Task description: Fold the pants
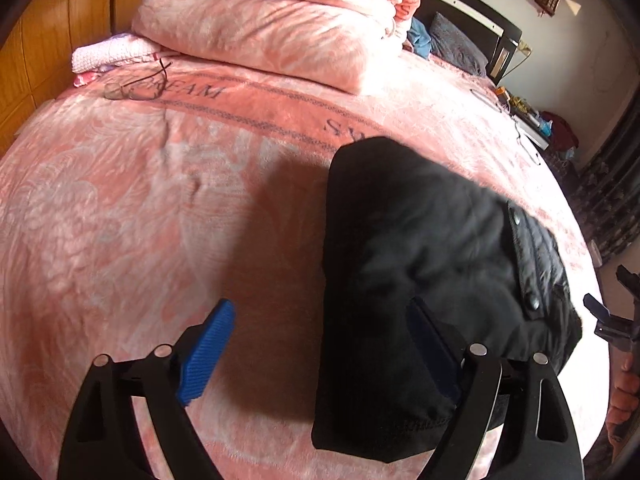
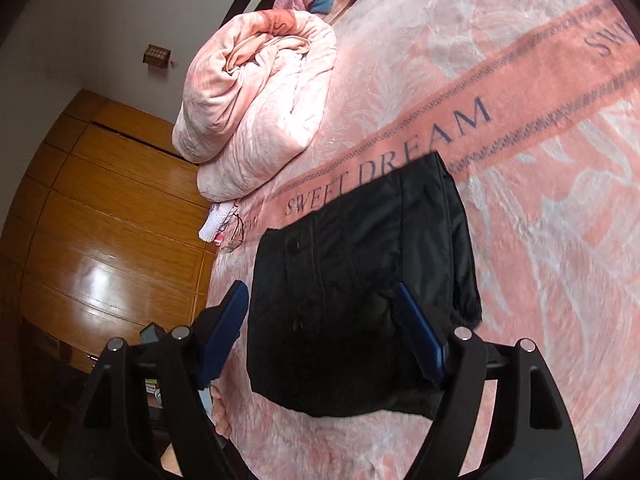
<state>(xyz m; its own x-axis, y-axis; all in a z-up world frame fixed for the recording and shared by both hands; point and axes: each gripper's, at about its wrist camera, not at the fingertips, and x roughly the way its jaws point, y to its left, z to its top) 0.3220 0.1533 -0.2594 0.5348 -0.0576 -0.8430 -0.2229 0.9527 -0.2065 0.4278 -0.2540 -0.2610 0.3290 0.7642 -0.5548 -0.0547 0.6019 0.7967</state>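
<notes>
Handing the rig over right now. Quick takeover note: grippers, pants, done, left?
Left gripper: open, holding nothing, right finger over the pants' near edge.
Right gripper: open, empty, hovering above the pants.
Black quilted pants with snap buttons: folded into a compact rectangle on the pink plush "SWEET DREAM" blanket.
Done: folding looks finished.
Left: probably just a check or tidy of the near edge, then pull both grippers back.
</notes>
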